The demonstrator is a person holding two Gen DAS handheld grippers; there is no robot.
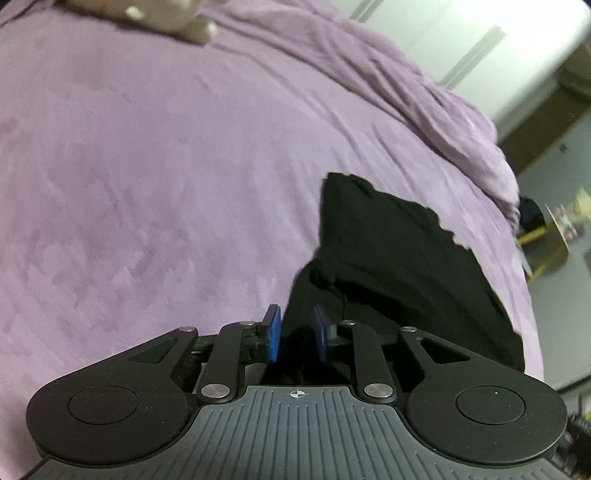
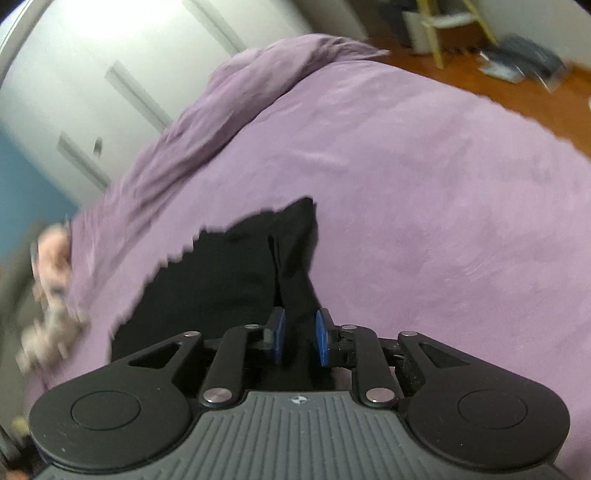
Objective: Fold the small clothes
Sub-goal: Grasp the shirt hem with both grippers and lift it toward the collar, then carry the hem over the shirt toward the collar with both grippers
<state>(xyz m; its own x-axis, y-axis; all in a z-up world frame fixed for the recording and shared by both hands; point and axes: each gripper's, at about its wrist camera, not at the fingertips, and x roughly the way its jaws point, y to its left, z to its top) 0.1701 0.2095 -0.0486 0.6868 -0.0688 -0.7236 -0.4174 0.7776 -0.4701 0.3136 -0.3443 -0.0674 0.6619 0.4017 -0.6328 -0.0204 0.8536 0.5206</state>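
A small black garment (image 1: pixel 399 254) hangs over the purple bedspread (image 1: pixel 166 166). My left gripper (image 1: pixel 297 325) is shut on one corner of it, the cloth pinched between the blue pads (image 1: pixel 274 332). In the right wrist view the same black garment (image 2: pixel 236 273) stretches to the left, and my right gripper (image 2: pixel 300 326) is shut on another corner, a fold of cloth running up between its blue pads (image 2: pixel 322 339). The garment is lifted by both corners; its far edge lies toward the bed.
A bunched fold of purple bedding (image 1: pixel 424 99) runs along the bed's far side by a white wardrobe (image 2: pixel 110 74). A pale plush item (image 1: pixel 173 16) lies at the far end. Wooden floor (image 2: pixel 498 85) with a yellow ladder (image 2: pixel 439 33) lies beyond the bed.
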